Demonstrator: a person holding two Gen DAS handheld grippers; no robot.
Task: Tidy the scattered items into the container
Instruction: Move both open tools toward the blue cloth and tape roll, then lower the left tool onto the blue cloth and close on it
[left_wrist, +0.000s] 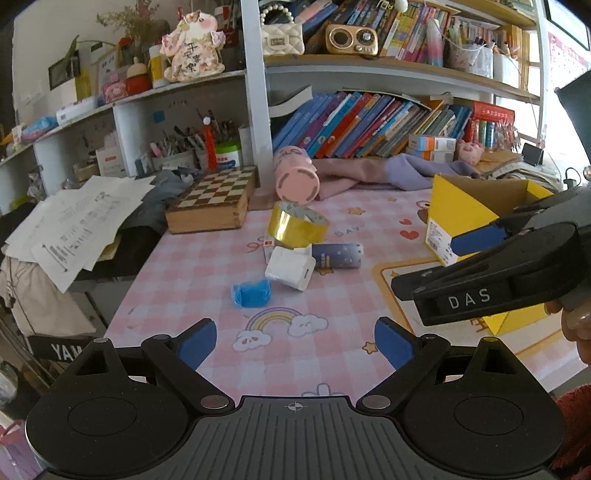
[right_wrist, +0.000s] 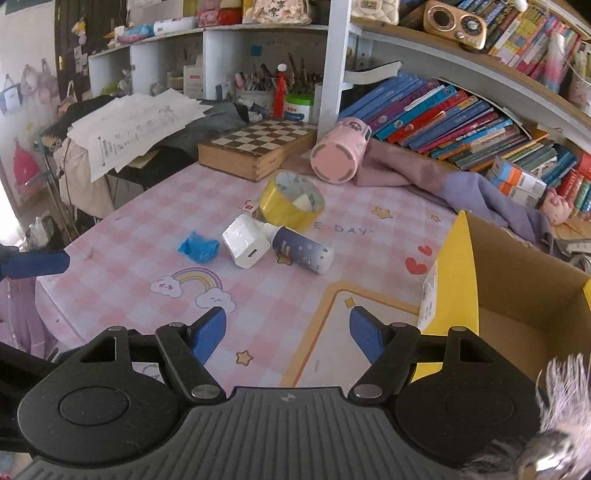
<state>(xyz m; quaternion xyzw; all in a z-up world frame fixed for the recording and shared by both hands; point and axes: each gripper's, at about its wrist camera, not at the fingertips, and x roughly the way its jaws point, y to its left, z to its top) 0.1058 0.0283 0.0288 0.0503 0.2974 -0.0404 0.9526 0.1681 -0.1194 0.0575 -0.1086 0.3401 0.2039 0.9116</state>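
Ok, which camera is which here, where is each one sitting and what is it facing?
Left wrist: sits on the left gripper, facing across the pink mat toward the shelves; own open fingers, the right gripper and a hand show.
Right wrist: sits on the right gripper, facing the same clutter with the yellow box close at right; own open fingers and a left fingertip show.
Shared: tape roll, white charger, blue wad, chessboard.
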